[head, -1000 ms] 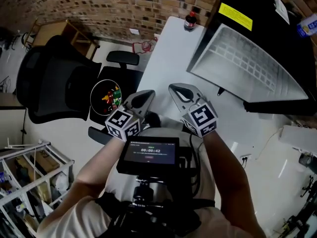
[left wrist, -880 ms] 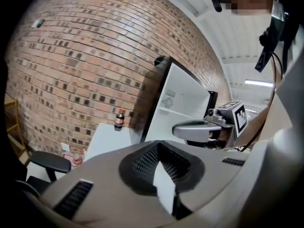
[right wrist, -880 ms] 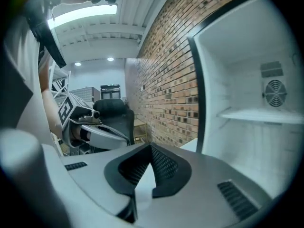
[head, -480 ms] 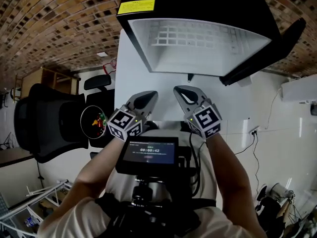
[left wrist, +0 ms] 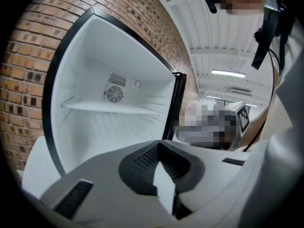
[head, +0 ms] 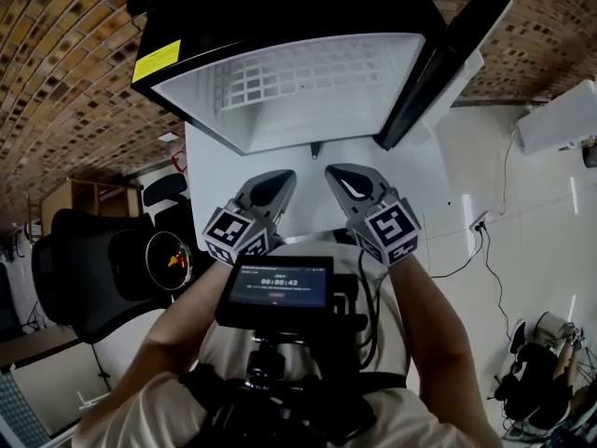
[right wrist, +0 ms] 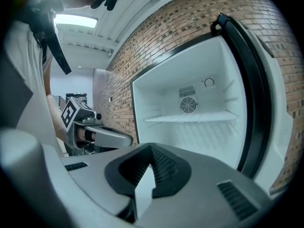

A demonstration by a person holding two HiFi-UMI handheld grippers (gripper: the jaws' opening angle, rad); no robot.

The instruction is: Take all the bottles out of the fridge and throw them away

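Both units are held level in front of the open fridge (head: 298, 91), which stands on the white table (head: 210, 171) with its door (head: 448, 54) swung out to the right. The left hand-held gripper (left wrist: 161, 167) has its jaws pressed together with nothing between them, and the right hand-held gripper (right wrist: 147, 170) is likewise closed and empty. No bottle appears in any view. The wire shelf (right wrist: 190, 118) and the space above and below it, as far as can be seen, are bare, with only the fan grille (right wrist: 188, 105) on the back wall. The lowest part of the compartment is masked by the gripper bodies, and the inner face of the door is not shown. Judgement: the step in hand is a check of the fridge for remaining bottles, and the removal looks complete or nearly so. The next move calls for sight of the hidden floor and door racks; any find would require the jaws to be parted before reaching in. A round container (head: 171, 259) beside the chair (head: 93, 269) may be the bin.
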